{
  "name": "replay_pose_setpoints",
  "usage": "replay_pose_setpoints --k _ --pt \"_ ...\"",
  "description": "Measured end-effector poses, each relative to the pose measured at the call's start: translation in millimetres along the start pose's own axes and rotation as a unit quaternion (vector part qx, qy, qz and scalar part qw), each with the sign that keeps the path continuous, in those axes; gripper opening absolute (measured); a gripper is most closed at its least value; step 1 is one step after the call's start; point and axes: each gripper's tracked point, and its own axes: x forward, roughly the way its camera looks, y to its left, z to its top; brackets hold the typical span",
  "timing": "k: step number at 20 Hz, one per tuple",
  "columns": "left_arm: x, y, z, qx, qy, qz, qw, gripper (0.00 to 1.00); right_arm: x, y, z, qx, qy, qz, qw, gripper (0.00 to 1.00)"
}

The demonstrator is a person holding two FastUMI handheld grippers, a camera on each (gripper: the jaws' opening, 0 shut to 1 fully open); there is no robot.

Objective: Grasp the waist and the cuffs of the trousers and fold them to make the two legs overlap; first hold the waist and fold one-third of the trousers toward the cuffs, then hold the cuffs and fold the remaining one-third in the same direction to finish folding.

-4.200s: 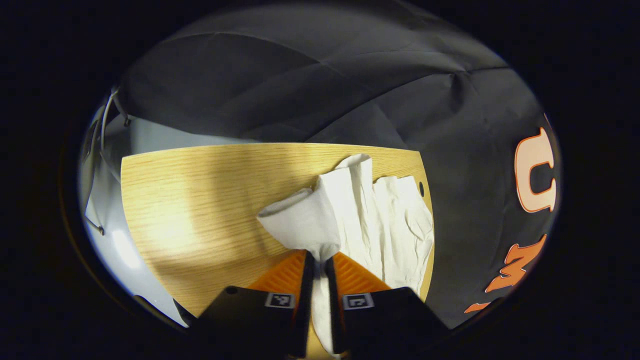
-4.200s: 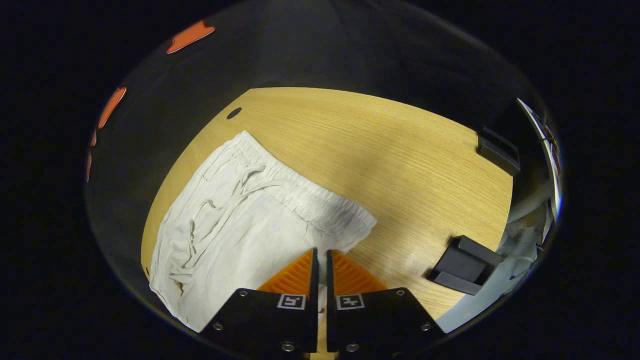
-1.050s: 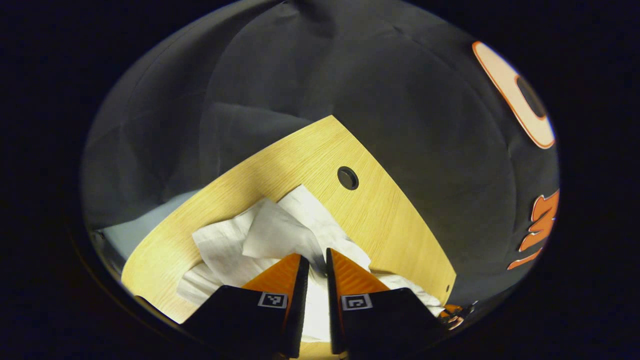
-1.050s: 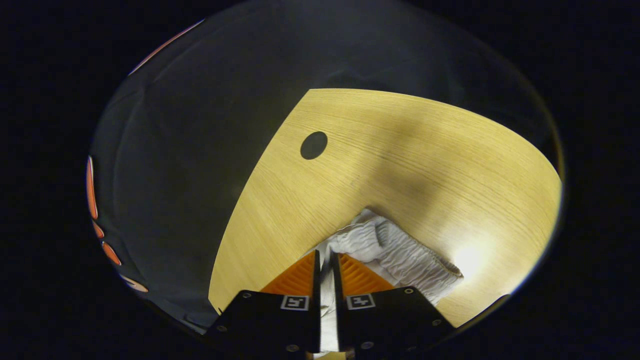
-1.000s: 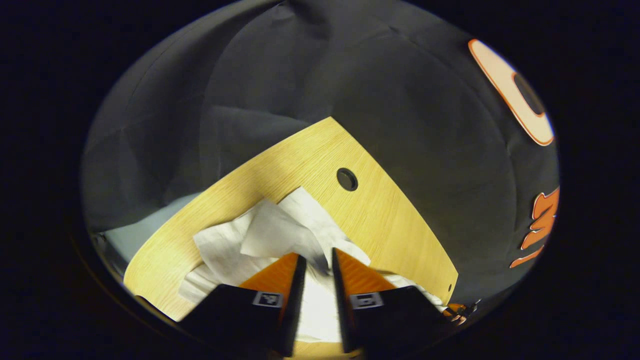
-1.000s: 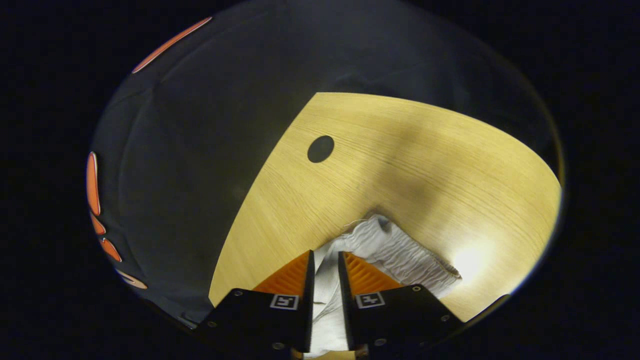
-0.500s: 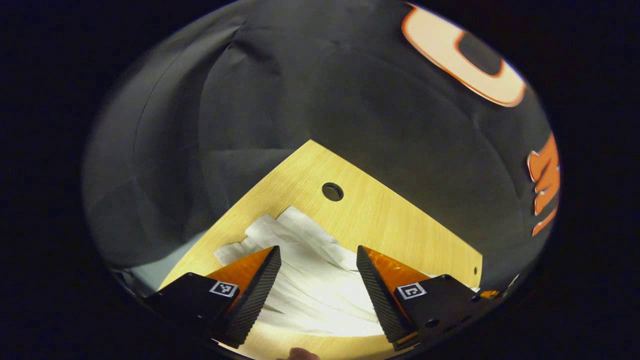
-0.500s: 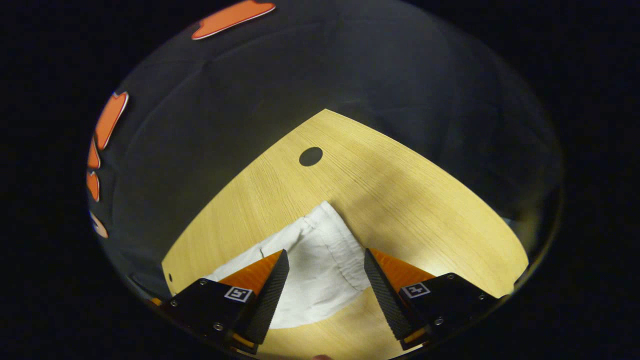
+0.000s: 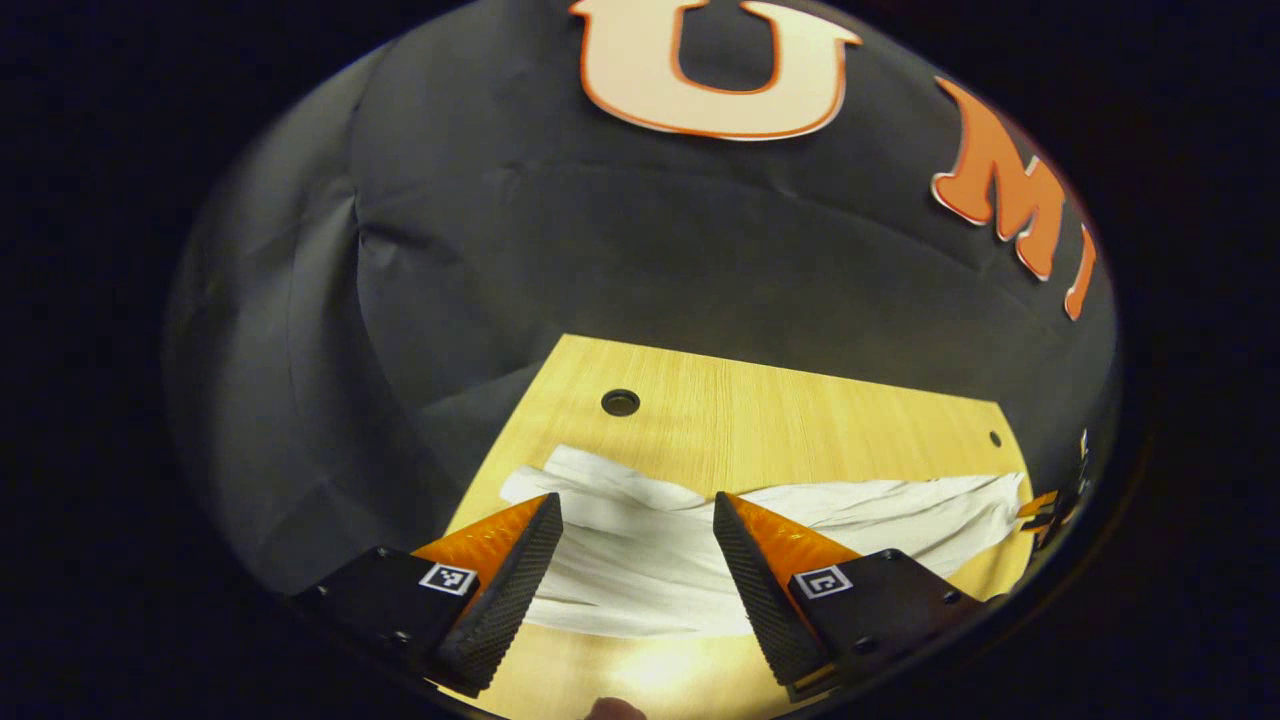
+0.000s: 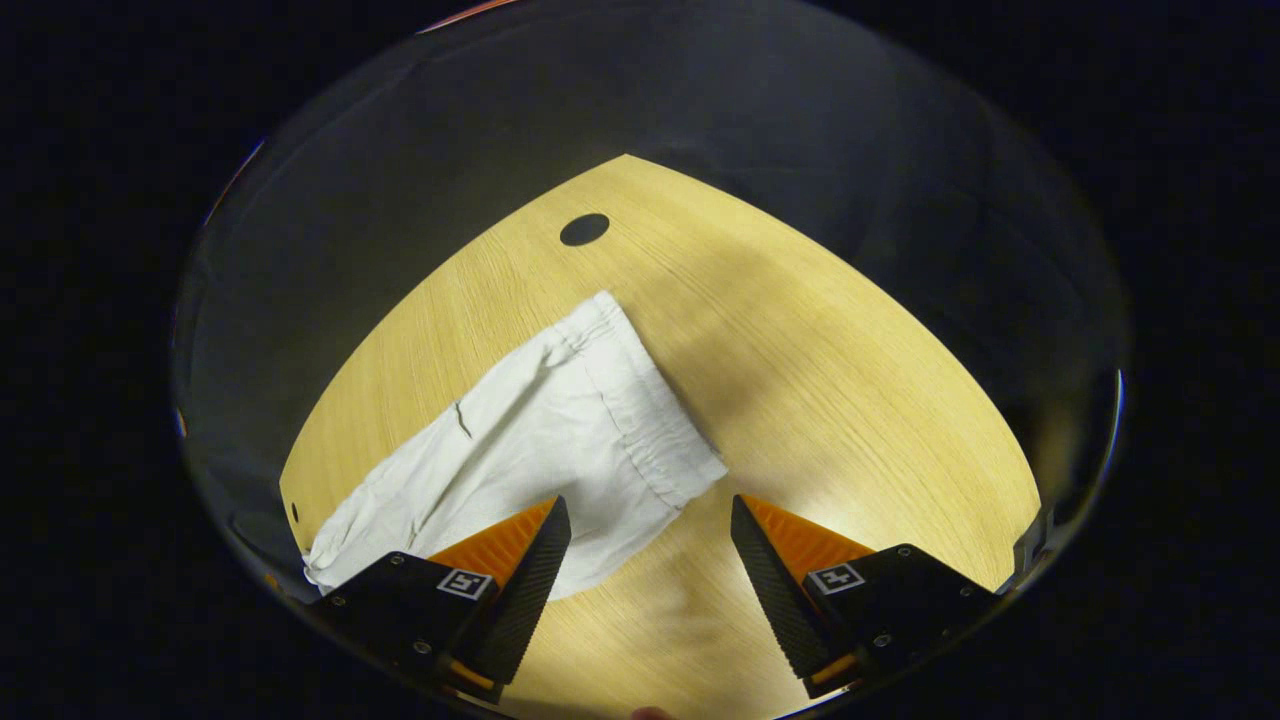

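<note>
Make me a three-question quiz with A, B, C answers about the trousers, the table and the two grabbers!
1. Where do the trousers lie?
A. flat on the wooden table
B. hanging off the cloth wall
C. pinched in a gripper

2. What colour are the trousers?
A. blue
B. white
C. red

3. How does the right gripper stand?
A. shut on the waistband
B. shut on nothing
C. open

Answers: 1 A, the cloth rests on the tabletop, free of both grippers. 2 B, the fabric is white in both views. 3 C, its fingers stand wide apart, like those of the left gripper.
</note>
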Motion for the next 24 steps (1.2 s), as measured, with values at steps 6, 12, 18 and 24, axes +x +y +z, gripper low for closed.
replay_pose_setpoints --k 6,12,18,24 --pt "-9.7 -15.2 6.6 0.063 -0.042 0.031 0.997 0.99 16.6 2.2 -9.5 0.011 0.018 -0.023 0.999 0.98" --pt "-6.9 -12.6 0.3 0.057 -0.065 0.037 0.996 1.00 25.5 -9.4 -7.2 0.006 0.012 -0.084 0.996 0.77" --pt "-5.2 -4.6 5.6 0.023 -0.057 0.027 0.998 1.00 22.0 1.0 -9.7 0.068 -0.015 -0.029 0.997 0.10" --pt "-7.1 -4.7 7.1 0.014 -0.069 0.030 0.997 1.00 5.6 9.2 4.1 0.043 -0.086 0.029 0.995 0.04"
